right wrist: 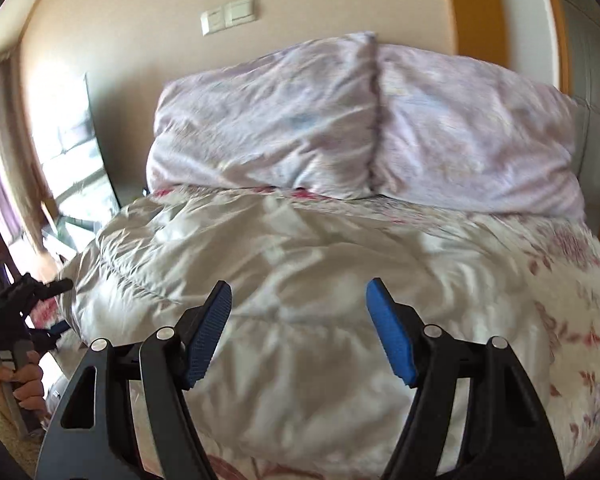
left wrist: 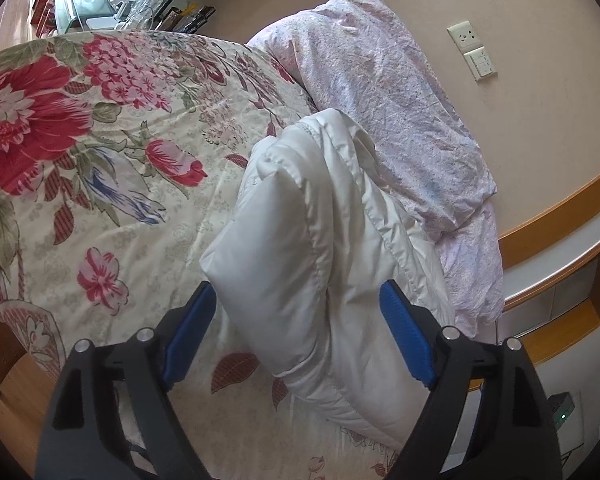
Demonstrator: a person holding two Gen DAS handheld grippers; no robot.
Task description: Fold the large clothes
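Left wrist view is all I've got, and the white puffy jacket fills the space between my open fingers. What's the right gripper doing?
Observer: The right gripper is open over the spread part of the white puffy jacket, holding nothing.
Operator: Which way is it facing?
Observer: Toward the wall, where two pale lilac pillows lie side by side past the jacket.
Operator: Can it see my left gripper?
Observer: Yes, at its far left edge; the person's hand grips the handle, and the left gripper sits at the jacket's left edge.
Operator: Is it closed there?
Observer: Not in your view: the left gripper's fingers straddle a raised fold with a gap on each side.
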